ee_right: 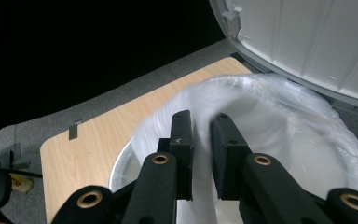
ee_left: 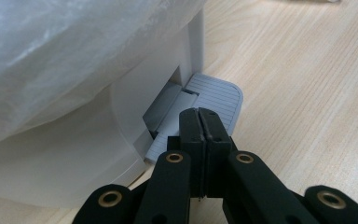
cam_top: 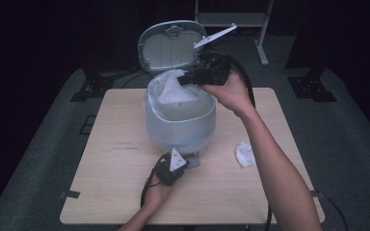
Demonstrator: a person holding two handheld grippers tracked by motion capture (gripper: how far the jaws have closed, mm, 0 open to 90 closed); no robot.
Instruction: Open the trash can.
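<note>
My left gripper [ee_left: 199, 122], jaws shut, presses the bin's pedal [ee_left: 214, 100], holding the lid [cam_top: 171, 45] up. My right gripper [ee_right: 200, 126], slightly parted and empty, hangs over the bag-lined bin [cam_top: 180, 115]. Next I'd fetch the crumpled tissue [cam_top: 244, 154].

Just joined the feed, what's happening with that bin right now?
A person's left gripper, jaws shut, presses the grey ribbed pedal of the small white pedal bin, so its lid stands open. The right gripper, jaws slightly apart, hovers over the clear plastic liner. A crumpled white tissue lies on the wooden table.
</note>
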